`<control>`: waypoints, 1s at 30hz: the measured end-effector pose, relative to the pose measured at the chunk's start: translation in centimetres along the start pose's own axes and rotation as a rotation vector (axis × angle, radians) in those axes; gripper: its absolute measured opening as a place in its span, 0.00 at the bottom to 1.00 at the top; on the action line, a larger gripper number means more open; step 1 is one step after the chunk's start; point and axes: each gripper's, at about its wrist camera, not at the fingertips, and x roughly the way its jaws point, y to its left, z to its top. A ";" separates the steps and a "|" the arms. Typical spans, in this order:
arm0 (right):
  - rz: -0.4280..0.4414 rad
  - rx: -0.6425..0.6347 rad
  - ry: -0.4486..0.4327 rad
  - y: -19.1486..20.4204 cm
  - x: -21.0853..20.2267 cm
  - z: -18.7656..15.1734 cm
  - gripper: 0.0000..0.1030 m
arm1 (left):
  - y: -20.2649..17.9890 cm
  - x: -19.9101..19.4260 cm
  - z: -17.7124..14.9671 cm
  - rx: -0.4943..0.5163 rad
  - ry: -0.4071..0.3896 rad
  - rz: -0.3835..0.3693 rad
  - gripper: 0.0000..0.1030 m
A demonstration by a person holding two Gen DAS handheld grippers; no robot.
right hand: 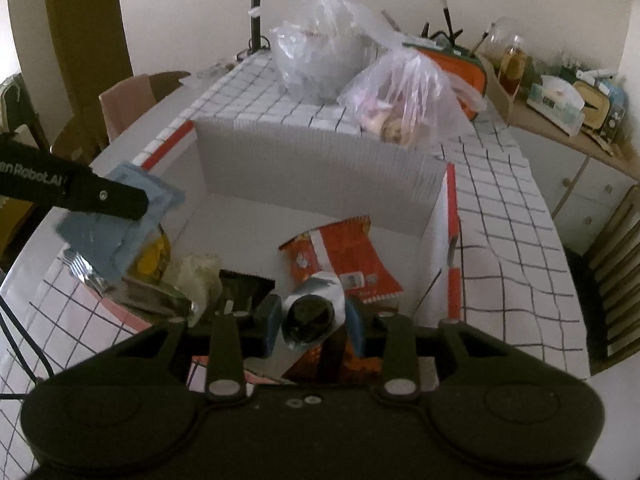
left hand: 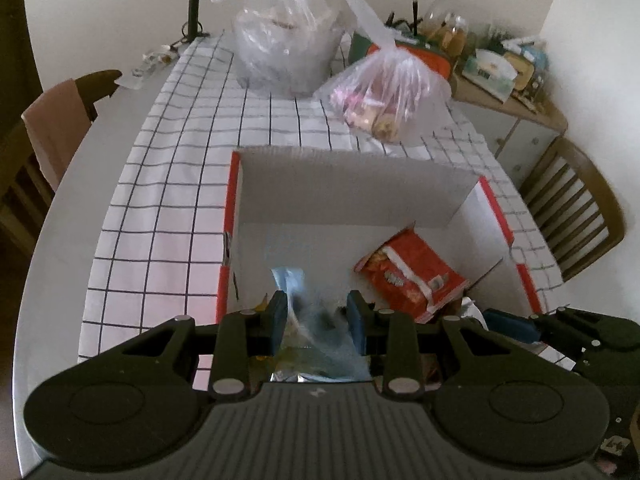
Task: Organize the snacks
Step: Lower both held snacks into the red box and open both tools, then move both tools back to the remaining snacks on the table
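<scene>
A white cardboard box (left hand: 352, 184) with red edges stands open on the checked tablecloth; it also shows in the right wrist view (right hand: 320, 160). An orange snack bag (left hand: 412, 276) lies inside it (right hand: 340, 260). My left gripper (left hand: 318, 316) is shut on a light blue snack packet (left hand: 308, 320) over the box's near left corner; the packet shows in the right wrist view (right hand: 116, 232). My right gripper (right hand: 314, 324) is shut on a silver and orange snack packet (right hand: 316, 312) at the box's near edge. Other wrappers (right hand: 200, 276) lie in the box.
Two clear plastic bags stand behind the box, a large one (left hand: 286, 40) and a smaller one with snacks (left hand: 384, 92). A lamp stem (left hand: 196, 4) rises at the back. Wooden chairs stand at right (left hand: 576, 204) and left (left hand: 60, 120). A cluttered sideboard (left hand: 500, 68) is at back right.
</scene>
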 end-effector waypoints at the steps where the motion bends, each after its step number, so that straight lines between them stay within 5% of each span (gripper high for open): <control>1: -0.001 -0.001 0.007 0.0 0.2 -0.1 0.33 | 0.0 0.3 -0.1 0.004 0.008 0.005 0.31; 9: 0.009 0.029 0.030 -0.4 0.4 -0.7 0.35 | 0.4 0.9 -0.3 -0.015 0.020 0.008 0.31; 14: 0.017 0.048 0.016 -0.8 -0.3 -0.6 0.46 | 0.5 0.2 -0.4 -0.019 0.009 -0.007 0.32; 18: 0.026 0.059 -0.010 -0.8 -1.7 -0.7 0.50 | 0.5 -1.0 -0.6 -0.024 -0.019 -0.024 0.51; 30: 0.051 0.066 -0.095 -0.2 -7.0 -1.1 0.80 | 0.1 -6.2 -2.2 -0.001 -0.125 -0.055 0.70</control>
